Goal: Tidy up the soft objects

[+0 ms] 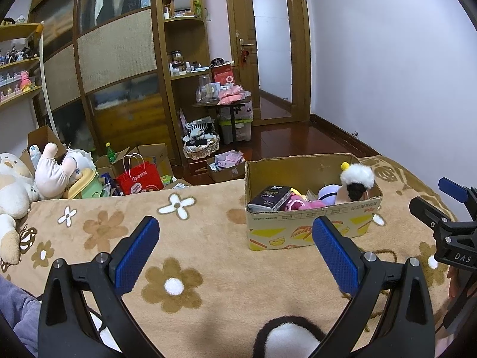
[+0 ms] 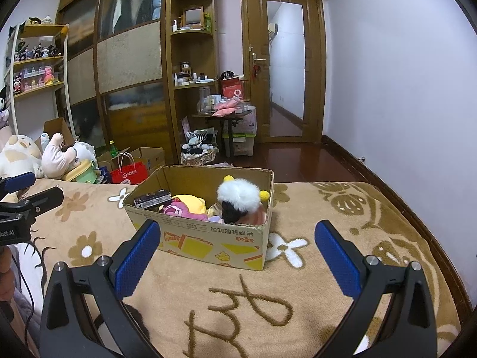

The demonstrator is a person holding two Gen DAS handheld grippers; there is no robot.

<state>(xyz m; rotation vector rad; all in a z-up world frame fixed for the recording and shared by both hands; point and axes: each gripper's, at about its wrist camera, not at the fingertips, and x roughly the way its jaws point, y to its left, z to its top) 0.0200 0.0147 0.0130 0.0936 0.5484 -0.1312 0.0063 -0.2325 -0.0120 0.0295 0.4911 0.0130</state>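
A cardboard box (image 1: 310,223) (image 2: 208,244) stands on the tan flowered blanket (image 1: 208,232). Inside it lie a doll with a white fluffy hat (image 1: 356,180) (image 2: 238,198), a pink plush (image 1: 301,203) (image 2: 179,210), a yellow plush (image 2: 192,201) and a black tissue pack (image 1: 271,198) (image 2: 152,198). My left gripper (image 1: 235,250) hangs open over the blanket, left of and nearer than the box, nothing between its fingers. My right gripper (image 2: 237,253) is open too, close in front of the box. The right gripper (image 1: 441,200) shows at the left wrist view's right edge.
A pile of plush toys (image 1: 50,173) (image 2: 56,155) sits at the blanket's far left. Beyond the bed are a red paper bag (image 1: 138,179), open cartons, a basket (image 1: 201,146), a small side table (image 1: 222,101), a wardrobe and a door. A wall runs along the right.
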